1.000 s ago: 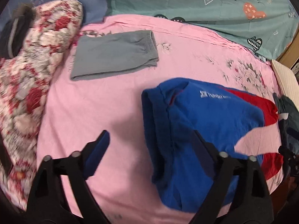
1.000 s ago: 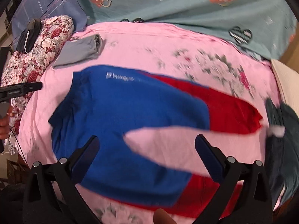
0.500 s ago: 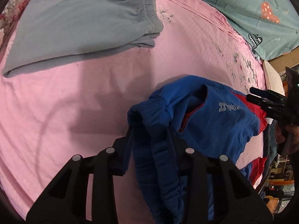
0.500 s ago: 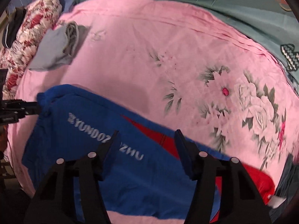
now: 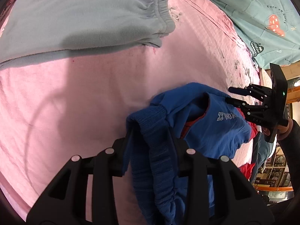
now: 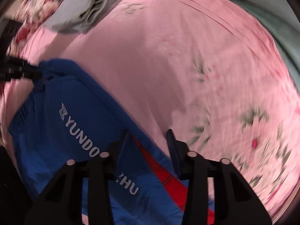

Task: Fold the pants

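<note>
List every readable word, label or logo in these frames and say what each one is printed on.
"YUNDO" then "ZHU", white letters with a small logo before them, on the blue pants; the middle letters are hidden behind a finger of the right hand-held gripper.
"Turn off worry", roughly, small dark curved text on the teal sheet; only partly legible.
Other small print along the sheet's right edge: too small to read.
Letters on the hand-held gripper's body in the left wrist view: too small to read.
</note>
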Tool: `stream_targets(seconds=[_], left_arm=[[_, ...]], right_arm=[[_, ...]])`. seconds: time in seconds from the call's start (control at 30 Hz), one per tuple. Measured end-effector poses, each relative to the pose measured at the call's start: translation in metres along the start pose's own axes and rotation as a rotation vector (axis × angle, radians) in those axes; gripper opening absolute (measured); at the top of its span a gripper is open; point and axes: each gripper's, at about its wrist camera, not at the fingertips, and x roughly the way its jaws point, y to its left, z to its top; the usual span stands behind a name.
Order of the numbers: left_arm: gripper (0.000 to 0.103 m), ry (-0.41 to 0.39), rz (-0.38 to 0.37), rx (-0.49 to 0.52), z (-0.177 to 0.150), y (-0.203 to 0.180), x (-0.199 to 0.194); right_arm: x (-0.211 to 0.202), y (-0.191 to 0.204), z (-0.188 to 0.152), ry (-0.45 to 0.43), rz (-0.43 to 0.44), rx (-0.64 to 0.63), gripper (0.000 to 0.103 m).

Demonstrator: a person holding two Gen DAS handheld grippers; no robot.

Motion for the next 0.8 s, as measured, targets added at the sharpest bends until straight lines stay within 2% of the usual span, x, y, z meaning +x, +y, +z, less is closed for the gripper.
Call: stream_targets(seconds=[0.03,0.13,0.2,0.3,0.4,0.57,0.67,0.8], left_arm=[[0.042,0.001,-0.004,-0.002,0.000,0.000,0.000],[0.041,-0.013,0.010,0.014,0.001,-0.005,-0.002],[0.017,-0.040,0.012,0.046,0.003,-0.006,-0.003],[0.010,-0.062,-0.001,0.053,0.007,-0.006,-0.007],[0.008,-0.102,-0.003,0.104,0.004,-0.013,-0.020],[0.008,-0.210,-0.021,0.225,-0.016,-0.031,-0.066],[0.008,-0.264,-0.058,0.257,-0.040,-0.032,-0.098],[0.008,-0.273,-0.093,0.332,-0.085,-0.035,-0.125]], right_arm=[[0.000,0.004,0.001,0.010,0.013,-0.024,0.016],[-0.001,0.019,0.000,0.018,-0.016,-0.104,0.009],[-0.007,0.018,-0.003,0.009,-0.009,-0.090,0.009],[-0.029,0.017,-0.010,-0.041,-0.004,-0.042,0.008],[-0.061,0.024,-0.021,-0.090,-0.024,-0.034,0.008],[-0.129,0.061,-0.045,-0.191,-0.072,-0.059,0.008],[-0.162,0.097,-0.062,-0.250,-0.087,-0.100,0.008],[-0.178,0.152,-0.100,-0.257,-0.094,-0.170,0.008]])
